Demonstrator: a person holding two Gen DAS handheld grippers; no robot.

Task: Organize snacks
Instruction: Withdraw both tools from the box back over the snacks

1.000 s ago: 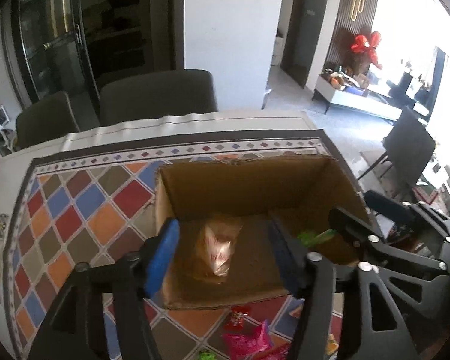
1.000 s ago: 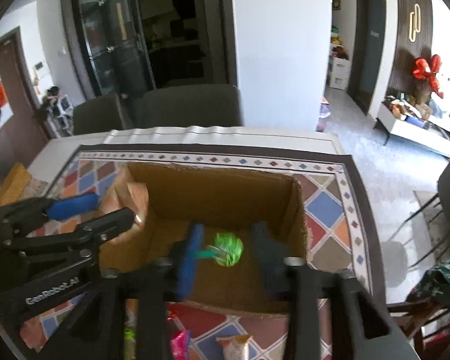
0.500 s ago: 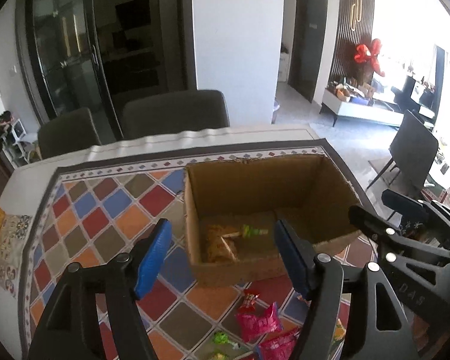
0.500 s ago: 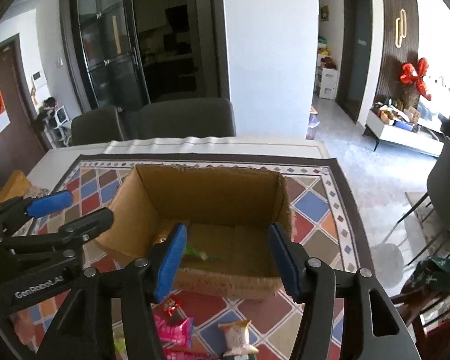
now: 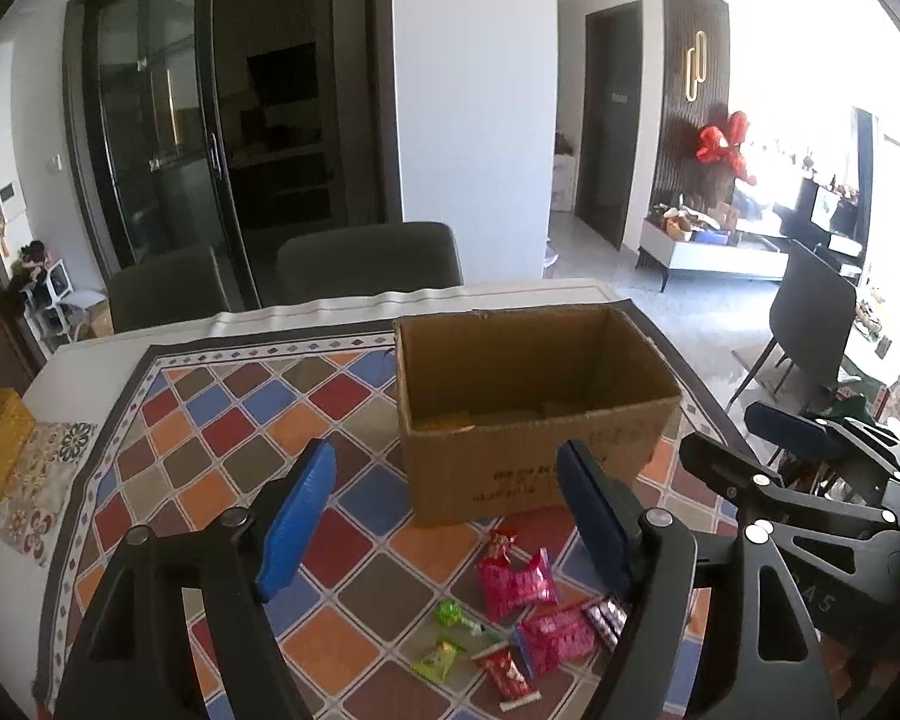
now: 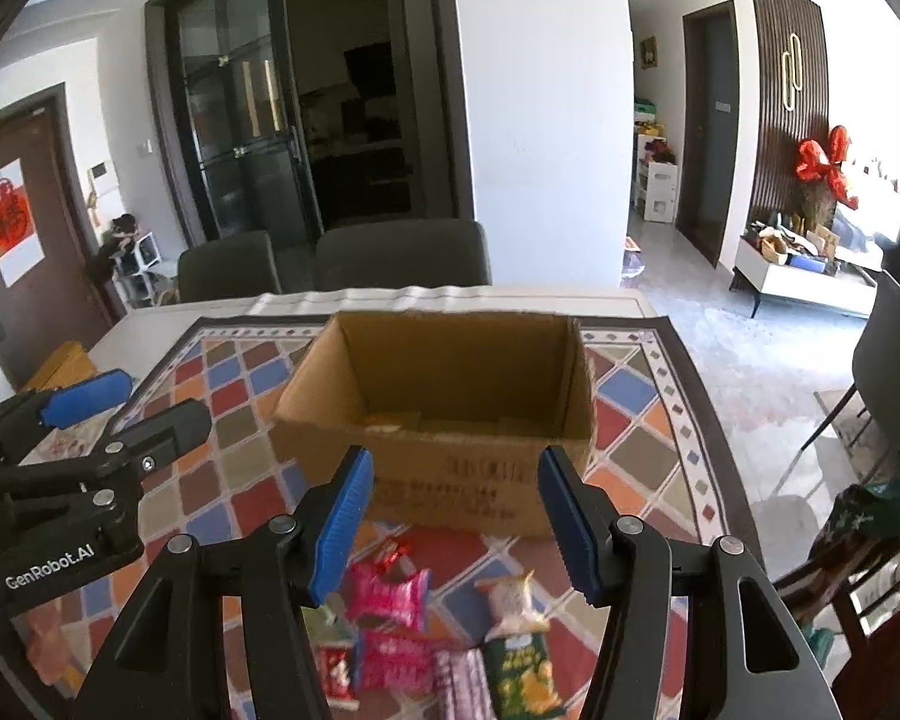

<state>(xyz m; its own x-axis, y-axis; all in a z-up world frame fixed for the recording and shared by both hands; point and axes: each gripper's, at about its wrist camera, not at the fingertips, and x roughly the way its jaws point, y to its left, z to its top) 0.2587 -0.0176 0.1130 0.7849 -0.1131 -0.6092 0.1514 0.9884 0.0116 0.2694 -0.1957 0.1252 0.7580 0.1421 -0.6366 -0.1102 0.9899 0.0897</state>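
The open-topped corrugated cardboard box (image 5: 534,414) sits on the tabletop's diamond-patterned cloth (image 5: 222,420), its long axis running left to right. Crinkly foil snack packets (image 6: 390,594) lie scattered flat just in front of it. Both the left tongs (image 5: 444,522) and right tongs (image 6: 450,516) hang spread wide, holding nothing.

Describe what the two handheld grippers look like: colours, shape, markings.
Both the left gripper and the right gripper are matte black, skeletal frames with triangular cut-outs and silver pivot bolts. Their fingers carry ribbed blue pads. The left one's body shows white "GenRobot.AI" lettering in the right wrist view. No cables or sleeves are visible.
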